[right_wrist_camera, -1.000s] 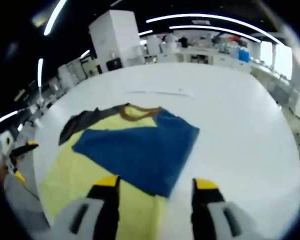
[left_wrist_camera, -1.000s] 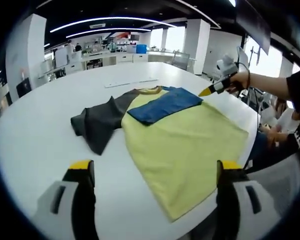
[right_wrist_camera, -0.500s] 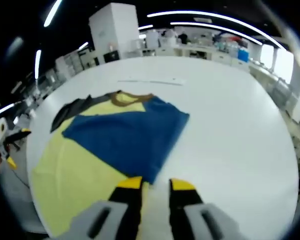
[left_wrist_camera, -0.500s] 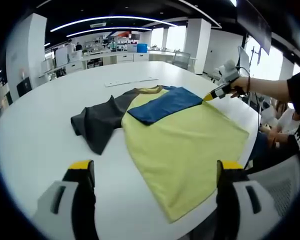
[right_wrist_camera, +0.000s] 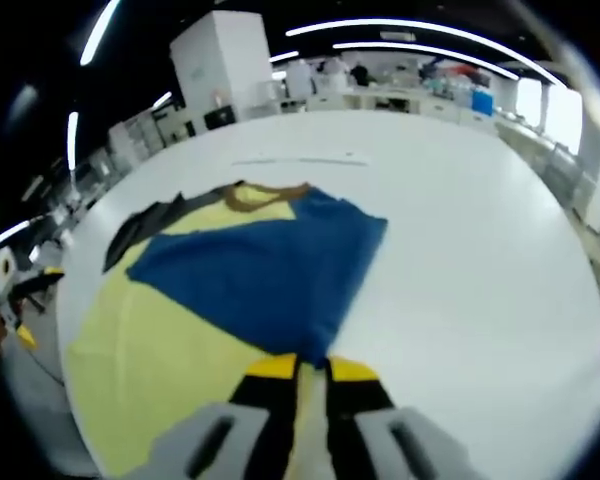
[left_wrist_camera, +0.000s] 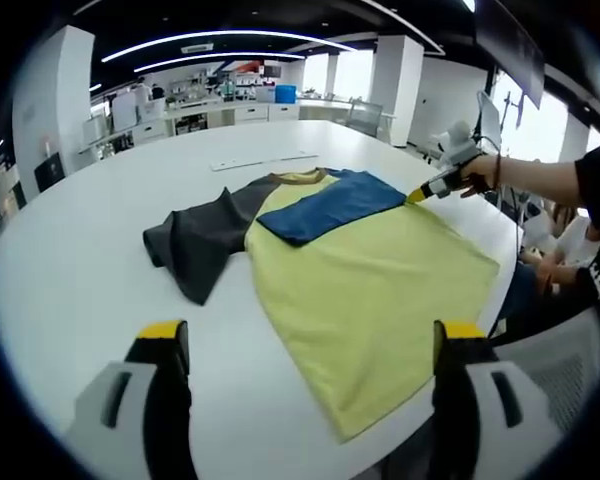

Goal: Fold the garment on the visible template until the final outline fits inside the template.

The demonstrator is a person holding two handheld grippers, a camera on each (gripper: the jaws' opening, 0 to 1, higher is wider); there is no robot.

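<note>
A yellow T-shirt (left_wrist_camera: 370,290) lies flat on the white table (left_wrist_camera: 70,260), brown collar (left_wrist_camera: 300,180) at the far end. Its blue sleeve (left_wrist_camera: 330,205) is folded over the chest, and its dark grey sleeve (left_wrist_camera: 195,240) spreads out to the left. My left gripper (left_wrist_camera: 311,332) hovers open and wide before the shirt's near hem, holding nothing. My right gripper (left_wrist_camera: 420,193) is at the shirt's right side. Its jaws (right_wrist_camera: 311,367) are pinched together on the cloth at the blue sleeve's (right_wrist_camera: 260,275) near corner, over the yellow body (right_wrist_camera: 150,360). The left gripper (right_wrist_camera: 35,300) shows at far left.
A thin pale strip (left_wrist_camera: 265,160) lies on the table beyond the collar, also the strip (right_wrist_camera: 300,160). The table's edge (left_wrist_camera: 500,250) runs close to the shirt's right side, where a person (left_wrist_camera: 580,250) sits. Bare table (right_wrist_camera: 480,270) stretches right of the sleeve. Desks and pillars stand far behind.
My right gripper's jaws have closed from wide apart to pinched together and dropped to the blue sleeve's corner. My left gripper has held still and stayed open.
</note>
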